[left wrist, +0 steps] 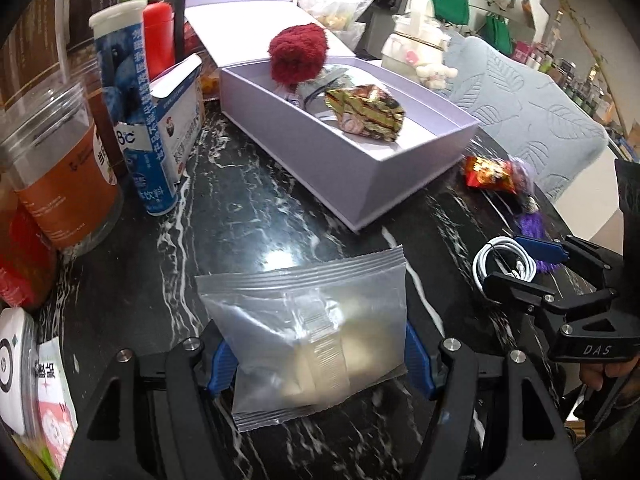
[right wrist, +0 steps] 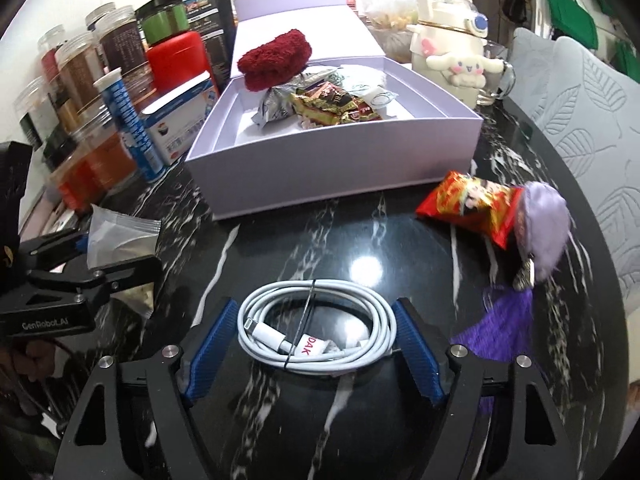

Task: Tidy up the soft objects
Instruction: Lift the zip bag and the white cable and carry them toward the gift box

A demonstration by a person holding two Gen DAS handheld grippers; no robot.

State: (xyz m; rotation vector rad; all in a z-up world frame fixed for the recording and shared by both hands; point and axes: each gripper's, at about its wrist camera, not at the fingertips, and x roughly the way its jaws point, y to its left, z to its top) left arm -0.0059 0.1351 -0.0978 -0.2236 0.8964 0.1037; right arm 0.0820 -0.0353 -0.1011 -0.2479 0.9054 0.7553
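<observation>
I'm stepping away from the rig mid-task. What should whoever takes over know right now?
Left gripper: shut on the clear plastic pouch, held above the dark marble table.
Right gripper: fingers on both sides of the coiled white cable, pads at the coil's edges.
Done: the lavender box already holds the red fuzzy item and several foil snack packets.
Left: put the pouch and cable in the box, then the red snack packet, the lilac pompom and the purple tassel, all still on the table to the box's right.
</observation>
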